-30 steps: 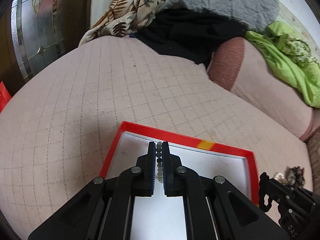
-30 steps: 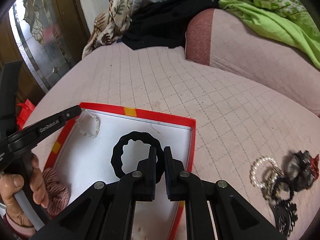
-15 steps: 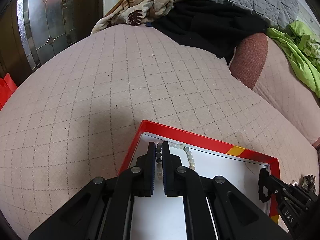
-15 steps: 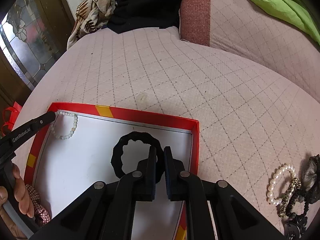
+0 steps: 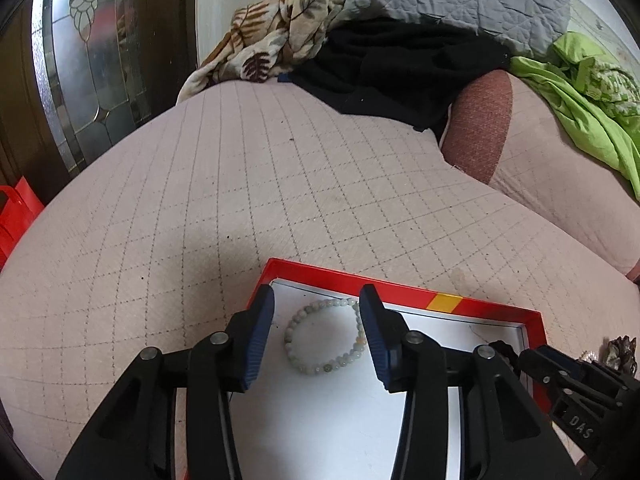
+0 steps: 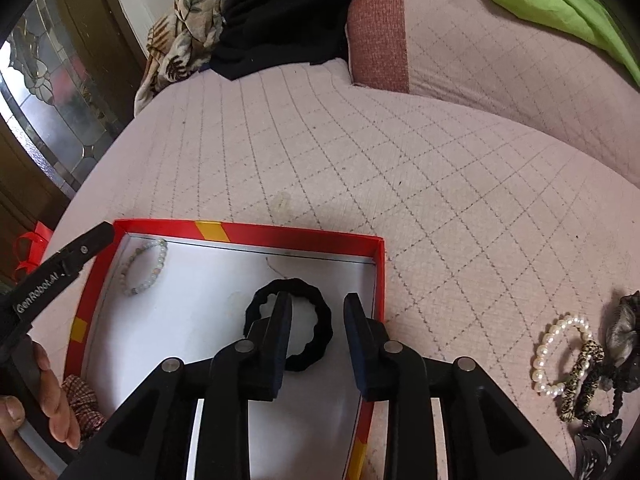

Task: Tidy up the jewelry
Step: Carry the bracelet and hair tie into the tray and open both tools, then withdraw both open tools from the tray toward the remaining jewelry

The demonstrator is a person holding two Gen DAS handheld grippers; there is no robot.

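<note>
A red-rimmed box (image 5: 404, 292) with a white floor lies on the quilted pink bed. My left gripper (image 5: 316, 330) is open above a pale green bead bracelet (image 5: 325, 336) lying in the box's far left corner. The bracelet also shows in the right wrist view (image 6: 145, 267). My right gripper (image 6: 316, 322) is open over a black scalloped hair ring (image 6: 294, 330) lying in the box (image 6: 280, 233) near its right wall. Neither gripper holds anything.
A pile of loose jewelry lies on the bed right of the box: a white pearl bracelet (image 6: 558, 354), a leopard-print band (image 6: 580, 380) and dark pieces (image 6: 624, 328). Blankets and clothes (image 5: 400, 52) are heaped at the far side. A glass door (image 5: 84, 80) stands left.
Both grippers have opened. The left let the bead bracelet drop into the box's far left corner; the right released the black hair ring onto the box floor.
</note>
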